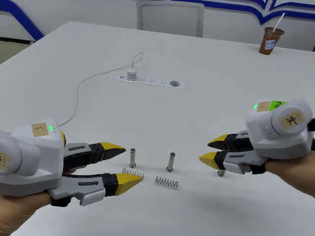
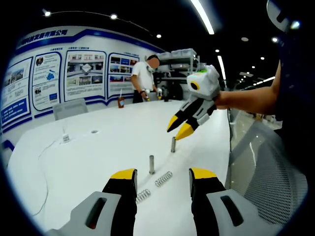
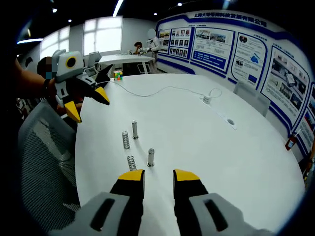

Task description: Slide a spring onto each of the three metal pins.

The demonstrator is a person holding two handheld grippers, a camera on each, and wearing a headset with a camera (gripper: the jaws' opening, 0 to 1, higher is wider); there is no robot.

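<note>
On the white bench point(image 1: 197, 108), the first pin point(image 1: 132, 158) and second pin point(image 1: 171, 162) stand bare and upright, the first spring point(image 1: 133, 172) and second spring point(image 1: 166, 182) lying loose just beside them, while the left tongs point(image 1: 133, 163) and right tongs point(image 1: 205, 151), both spread and empty, flank them, seemingly ready to pick a spring.

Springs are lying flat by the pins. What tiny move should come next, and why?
Probably lower the left gripper around the nearest spring, ready to pinch it. Its jaws stand open, that spring lies loose right by its lower tip, and the pin just behind stands upright and bare, so it looks ready to take a spring.
</note>
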